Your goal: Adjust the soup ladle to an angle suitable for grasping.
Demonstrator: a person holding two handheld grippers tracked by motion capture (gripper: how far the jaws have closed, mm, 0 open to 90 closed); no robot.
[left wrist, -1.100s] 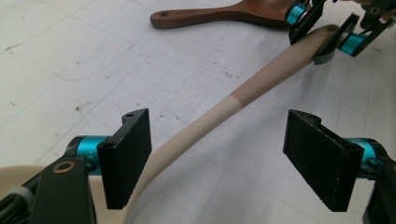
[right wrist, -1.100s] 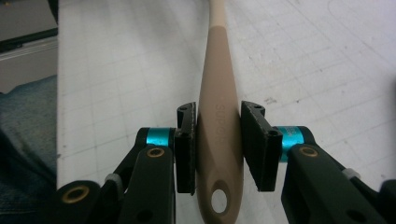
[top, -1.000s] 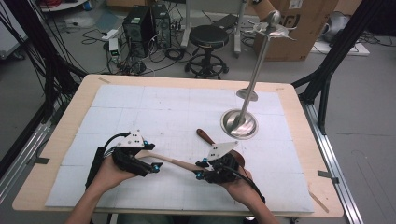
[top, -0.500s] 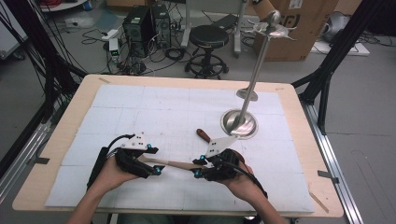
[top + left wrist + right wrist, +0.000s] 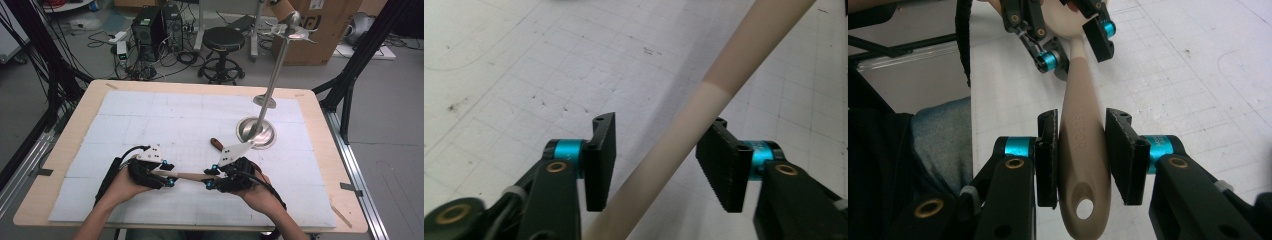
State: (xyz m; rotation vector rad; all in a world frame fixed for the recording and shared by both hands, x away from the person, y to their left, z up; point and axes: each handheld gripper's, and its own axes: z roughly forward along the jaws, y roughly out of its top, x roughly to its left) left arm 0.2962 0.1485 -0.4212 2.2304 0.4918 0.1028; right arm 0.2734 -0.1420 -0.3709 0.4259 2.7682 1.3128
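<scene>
Across the near edge of the desk [image 5: 320, 150], which is covered by a white gridded mat [image 5: 165, 120], we see both hands meeting over a single utensil. Toward the right edge stands the tallest item, a metal stand [image 5: 270, 95] on a round base, with a brown-handled tool [image 5: 216, 144] lying just beside that base.

Next in size come the tools themselves. Our right gripper [image 5: 206, 178] is clamped on the wide, holed handle end of a beige spoon [image 5: 187, 176] — the right gripper view [image 5: 1081, 160] shows both pads pressed against the handle [image 5: 1083, 165]. Our left gripper [image 5: 169, 176] straddles the other end of the utensil; its jaws have just been closing, yet in the left gripper view [image 5: 664, 165] the shaft [image 5: 684, 135] passes between the pads [image 5: 600, 160] with a gap on each side — apart, not yet gripping.

The spoon hangs level between the two tools, lifted off the mat near the middle of the near edge.

We judge the work as partway: pick-up done, the second grasp nearly made. Left to do, it seems, are closing on the shaft and carrying the spoon on, perhaps to the stand.
</scene>
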